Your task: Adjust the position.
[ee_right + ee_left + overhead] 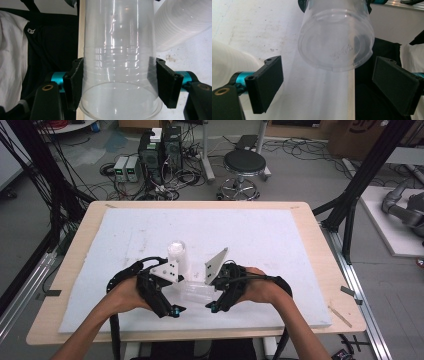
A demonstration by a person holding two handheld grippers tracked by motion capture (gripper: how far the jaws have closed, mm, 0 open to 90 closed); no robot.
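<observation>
A clear plastic cup [196, 292] lies level above the white foam board [260, 235], between my two grippers. My right gripper [210, 303] is shut on it: in the right gripper view both black pads [75, 80] press on the cup [119, 50] just above its rim. The cup's base [335, 47] faces my left gripper [328, 68], which stands open with its pads on either side and clear of the cup. In the high view the left gripper [178, 307] sits just left of the cup. A stack of clear cups [176, 253] stands upright behind the left gripper.
The cup stack [180, 22] lies close beside the held cup. The near edge of the foam board and the wooden table [320, 250] runs just under both hands. A stool [243, 165] and computer boxes [160, 150] stand on the floor beyond the table.
</observation>
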